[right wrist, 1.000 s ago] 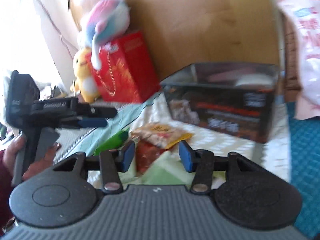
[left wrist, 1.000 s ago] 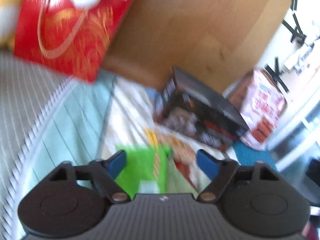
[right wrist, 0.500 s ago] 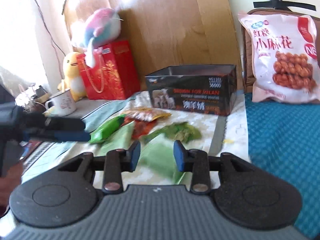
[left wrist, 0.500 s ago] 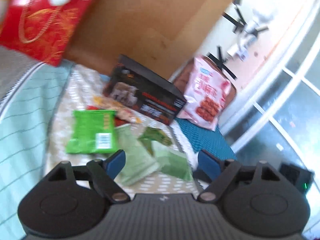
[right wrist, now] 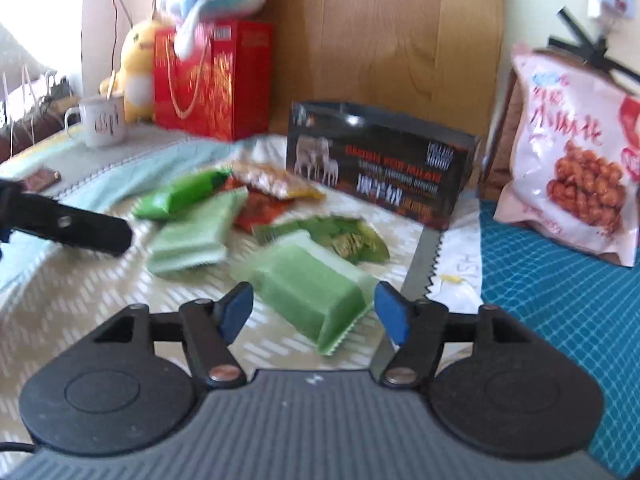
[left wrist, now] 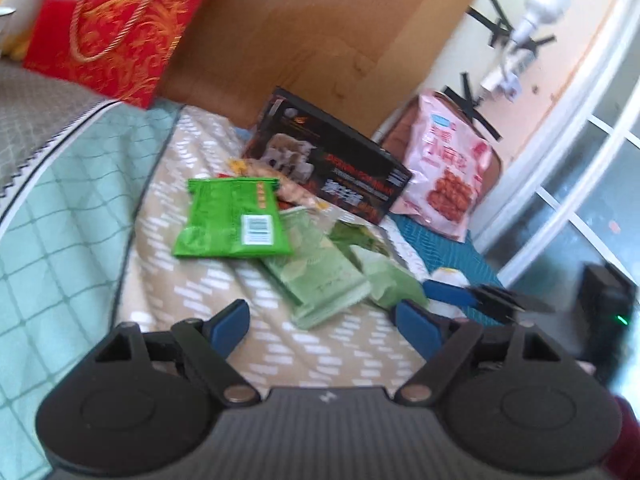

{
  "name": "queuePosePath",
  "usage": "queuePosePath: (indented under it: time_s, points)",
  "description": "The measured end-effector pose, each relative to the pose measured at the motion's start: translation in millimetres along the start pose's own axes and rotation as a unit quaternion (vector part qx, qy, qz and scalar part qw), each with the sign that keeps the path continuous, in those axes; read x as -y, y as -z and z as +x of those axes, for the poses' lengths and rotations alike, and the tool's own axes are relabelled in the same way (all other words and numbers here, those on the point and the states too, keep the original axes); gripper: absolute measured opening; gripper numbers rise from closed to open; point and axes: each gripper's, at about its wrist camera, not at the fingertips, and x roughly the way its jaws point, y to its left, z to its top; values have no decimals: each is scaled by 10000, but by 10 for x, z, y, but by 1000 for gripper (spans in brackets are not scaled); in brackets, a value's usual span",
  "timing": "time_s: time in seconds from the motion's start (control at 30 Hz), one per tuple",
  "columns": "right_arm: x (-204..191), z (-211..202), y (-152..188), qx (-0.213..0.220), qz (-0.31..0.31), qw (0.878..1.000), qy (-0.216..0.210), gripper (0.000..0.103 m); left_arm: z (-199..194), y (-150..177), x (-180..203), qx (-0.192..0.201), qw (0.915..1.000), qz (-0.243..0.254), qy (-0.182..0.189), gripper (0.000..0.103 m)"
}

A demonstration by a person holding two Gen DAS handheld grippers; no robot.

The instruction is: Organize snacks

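Observation:
Several snack packets lie on a patterned cloth in front of an open black box. A bright green packet lies at the left. Pale green packets lie in the middle. An orange-yellow packet and a red one lie near the box. My right gripper is open, its jaws on either side of the near end of a pale green packet. My left gripper is open and empty, just short of the pile.
A big pink snack bag leans at the right on a teal mat. A red gift bag, plush toys and a white mug stand at the back left. A wooden board stands behind the box.
Both grippers have pulled back from the box and dropped toward the packets. The right gripper has opened wider around the near pale green packet.

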Motion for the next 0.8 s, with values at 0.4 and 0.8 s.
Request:
queuePosePath:
  time_s: [0.4,0.8]
  points:
    - [54,-208,125,-237,-531,9966,-587,10,-44,-56,287,-246,9971,89,710,82]
    - [124,-604,407,23,222,9981,-573,31,716,-153,753,-1141,9914,620,154,86]
